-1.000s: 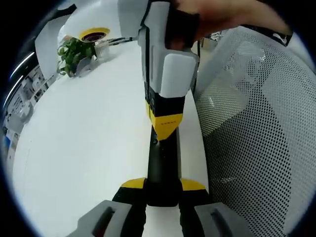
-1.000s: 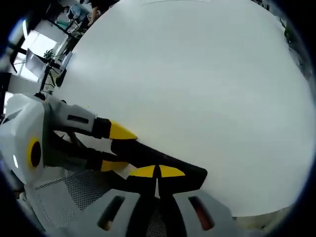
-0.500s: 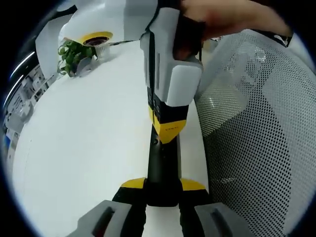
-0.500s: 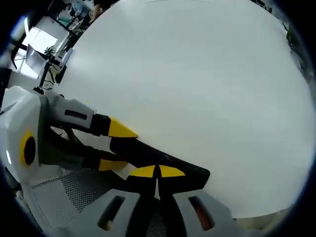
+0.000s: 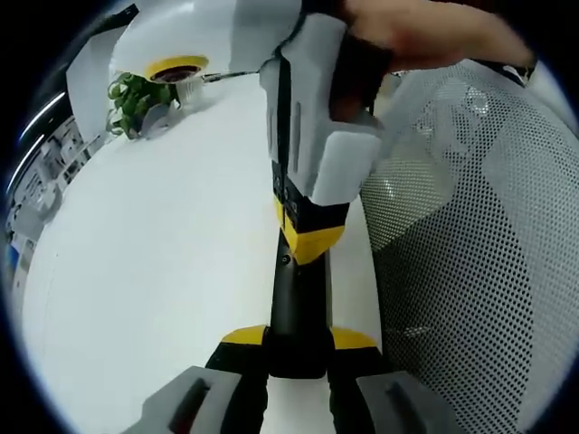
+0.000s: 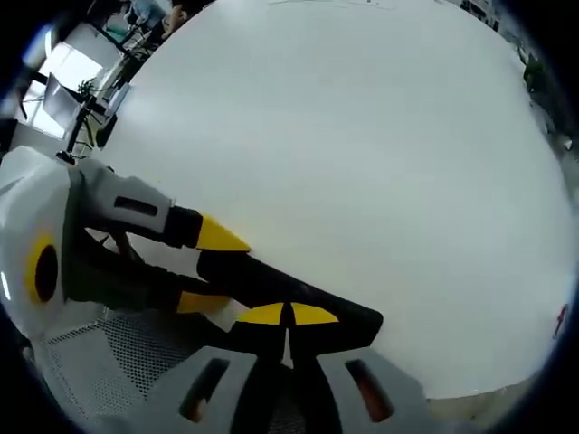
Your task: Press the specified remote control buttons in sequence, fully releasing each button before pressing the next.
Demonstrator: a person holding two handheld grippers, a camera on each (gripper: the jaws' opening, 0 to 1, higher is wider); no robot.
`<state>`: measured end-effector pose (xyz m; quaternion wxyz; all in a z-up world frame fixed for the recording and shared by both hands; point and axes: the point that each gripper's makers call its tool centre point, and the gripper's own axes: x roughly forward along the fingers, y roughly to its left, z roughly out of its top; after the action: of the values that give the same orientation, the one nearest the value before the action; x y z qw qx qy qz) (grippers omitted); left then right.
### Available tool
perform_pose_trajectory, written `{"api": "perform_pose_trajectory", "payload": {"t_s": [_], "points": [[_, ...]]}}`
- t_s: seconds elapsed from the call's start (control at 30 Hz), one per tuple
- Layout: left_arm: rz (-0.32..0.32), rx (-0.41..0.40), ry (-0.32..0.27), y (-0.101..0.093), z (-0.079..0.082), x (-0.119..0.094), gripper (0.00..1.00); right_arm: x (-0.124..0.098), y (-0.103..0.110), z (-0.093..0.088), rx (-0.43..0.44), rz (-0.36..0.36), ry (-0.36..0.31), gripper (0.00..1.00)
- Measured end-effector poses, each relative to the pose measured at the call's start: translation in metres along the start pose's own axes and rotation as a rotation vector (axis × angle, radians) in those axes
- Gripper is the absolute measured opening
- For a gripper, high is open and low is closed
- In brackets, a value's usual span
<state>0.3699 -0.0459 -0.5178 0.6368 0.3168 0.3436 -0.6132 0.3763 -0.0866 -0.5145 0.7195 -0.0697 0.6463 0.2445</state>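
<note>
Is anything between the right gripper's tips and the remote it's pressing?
Nothing visible. The right gripper has its shut yellow tips right on the black remote, which the left gripper clamps over the white table.

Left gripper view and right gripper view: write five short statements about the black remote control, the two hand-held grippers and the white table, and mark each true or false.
1. The left hand-held gripper is shut on the slim black remote control. True.
2. The right hand-held gripper has its yellow tips spread wide apart. False: they are closed together, over the remote.
3. The remote lies near the edge of the white table. True.
4. A red mug stands beside the remote. False: no mug is there.
5. A green potted plant stands at the table's far end. True.
</note>
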Motion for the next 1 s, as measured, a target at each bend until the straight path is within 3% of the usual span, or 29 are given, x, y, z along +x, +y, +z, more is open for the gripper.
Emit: {"api": "perform_pose_trajectory", "payload": {"t_s": [0.3,0.5,0.73,1.0], "points": [[0.002,0.002,0.004,0.0000,-0.0003,0.0000,0.24,-0.0017,0.0005,-0.0006,-0.026,-0.043,-0.047,0.00],[0.005,0.007,0.000,-0.0001,-0.0002,0.0000,0.24,-0.0024,-0.0005,0.0000,0.062,0.041,-0.111,0.00],[0.004,0.005,-0.005,0.0002,-0.0003,0.0000,0.24,-0.0032,-0.0011,-0.0007,0.076,0.083,-0.165,0.00],[0.003,0.012,-0.004,0.0002,0.0001,0.0000,0.24,-0.0027,-0.0027,-0.0029,0.116,0.093,-0.154,0.00]]}}
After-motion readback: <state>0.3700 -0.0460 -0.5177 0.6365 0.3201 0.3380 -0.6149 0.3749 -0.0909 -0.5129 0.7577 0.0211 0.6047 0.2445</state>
